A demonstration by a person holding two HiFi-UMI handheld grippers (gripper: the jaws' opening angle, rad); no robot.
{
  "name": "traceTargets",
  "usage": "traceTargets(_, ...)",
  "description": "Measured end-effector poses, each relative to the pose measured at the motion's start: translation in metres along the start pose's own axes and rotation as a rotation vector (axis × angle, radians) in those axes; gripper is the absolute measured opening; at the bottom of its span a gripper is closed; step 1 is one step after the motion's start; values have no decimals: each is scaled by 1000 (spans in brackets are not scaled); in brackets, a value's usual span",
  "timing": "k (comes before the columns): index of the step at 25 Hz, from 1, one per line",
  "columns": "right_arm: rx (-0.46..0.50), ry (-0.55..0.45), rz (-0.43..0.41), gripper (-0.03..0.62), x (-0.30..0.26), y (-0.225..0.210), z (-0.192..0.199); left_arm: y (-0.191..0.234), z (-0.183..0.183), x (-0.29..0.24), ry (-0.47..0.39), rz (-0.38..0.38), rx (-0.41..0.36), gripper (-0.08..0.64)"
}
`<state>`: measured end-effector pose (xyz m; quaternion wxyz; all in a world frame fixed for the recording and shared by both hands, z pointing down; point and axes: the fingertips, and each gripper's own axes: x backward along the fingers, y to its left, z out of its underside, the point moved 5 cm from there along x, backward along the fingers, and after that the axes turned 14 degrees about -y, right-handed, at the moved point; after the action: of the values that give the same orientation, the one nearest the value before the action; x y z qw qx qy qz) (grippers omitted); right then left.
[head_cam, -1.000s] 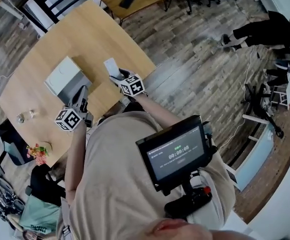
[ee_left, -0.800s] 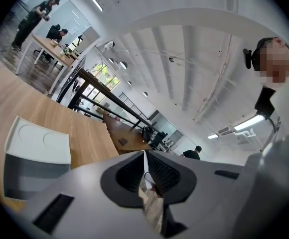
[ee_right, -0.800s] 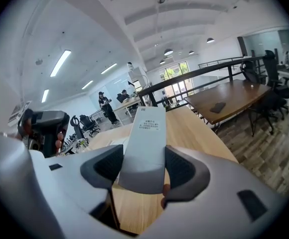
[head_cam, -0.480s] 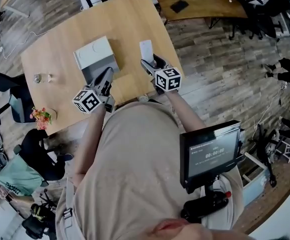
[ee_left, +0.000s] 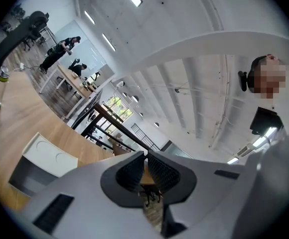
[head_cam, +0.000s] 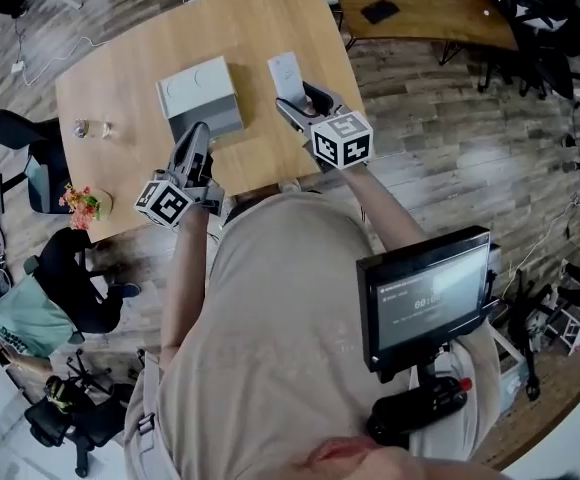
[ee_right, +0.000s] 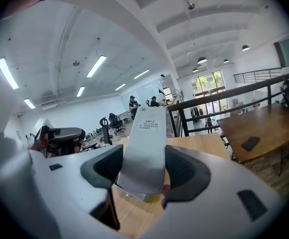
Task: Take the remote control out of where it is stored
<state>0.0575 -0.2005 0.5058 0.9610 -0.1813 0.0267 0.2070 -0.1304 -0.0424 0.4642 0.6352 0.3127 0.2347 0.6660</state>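
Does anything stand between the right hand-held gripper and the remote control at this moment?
Nothing visible does. The remote control already sits between the jaws of the right hand-held gripper, which press on its two sides. The grey box stands on the table, apart from it. The left hand-held gripper is shut and empty.

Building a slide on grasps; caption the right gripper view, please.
Right hand-held gripper clamps a white remote control, held above the wooden table.

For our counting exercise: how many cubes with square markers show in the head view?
2. One cube rides the left gripper by the table's near edge; the other cube rides the right gripper. None seems hidden.
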Motion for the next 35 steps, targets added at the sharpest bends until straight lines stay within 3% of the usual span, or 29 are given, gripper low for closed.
traceTargets(11, 56, -16, -88, 273, 5, 21, -43, -16, -8, 35, -89, -67, -19, 6)
traceTargets(20, 212, 10, -137, 273, -13, 60, -46, -4, -34, 48, -56, -58, -79, 6)
traceTargets(35, 293, 42, -95, 273, -58, 104, -26, 47, -81, 73, -4, -54, -88, 6)
